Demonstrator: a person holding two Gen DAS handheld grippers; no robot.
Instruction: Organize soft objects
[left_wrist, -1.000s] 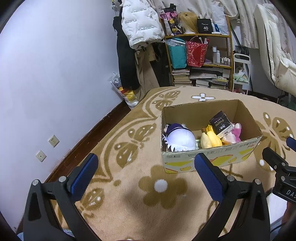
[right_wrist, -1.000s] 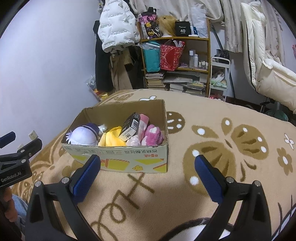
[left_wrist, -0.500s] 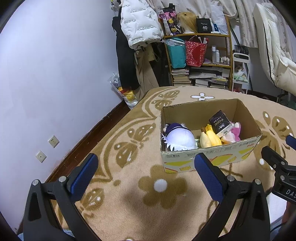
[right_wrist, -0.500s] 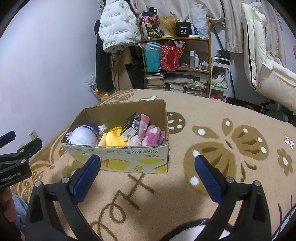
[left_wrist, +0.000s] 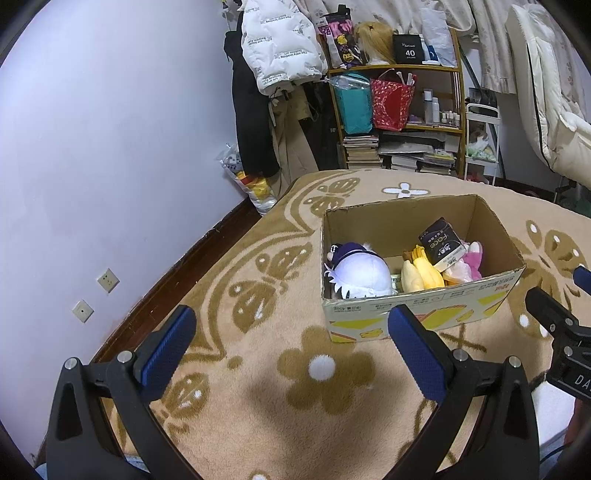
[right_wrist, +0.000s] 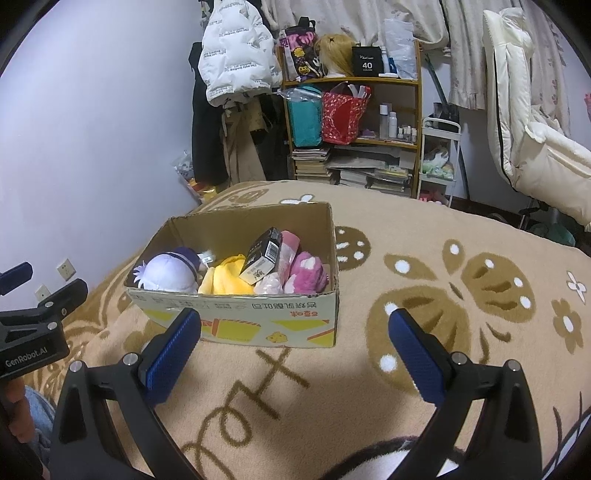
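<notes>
The left gripper (left_wrist: 291, 341) stood with its blue-padded jaws wide apart, gripping nothing, above the tan flower-patterned blanket (left_wrist: 258, 369). The right gripper (right_wrist: 293, 343) was spread just as wide and also empty, just short of the front wall of the cardboard box (right_wrist: 236, 325). Neither touched the box or its contents.

The soft toys lay inside the open box: a white plush with a purple cap (right_wrist: 166, 271) at the left end, a yellow plush (right_wrist: 225, 280) in the middle, and a pink plush (right_wrist: 306, 275) at the right end. A black packet (left_wrist: 439, 242) rested tilted on top of the yellow and pink toys; its label read "FACE" or something close, not fully clear.

In the right wrist view the body of the left gripper carried the words "GenRobot.AI". The box front bore red Chinese characters, seen upside down, which could not be read. On top of the shelf unit (right_wrist: 369, 110) a black box (right_wrist: 365, 61) showed "40". The white puffer jacket (right_wrist: 232, 55) hanging beside the shelf was printed with repeated lines of small text, too small to read.
</notes>
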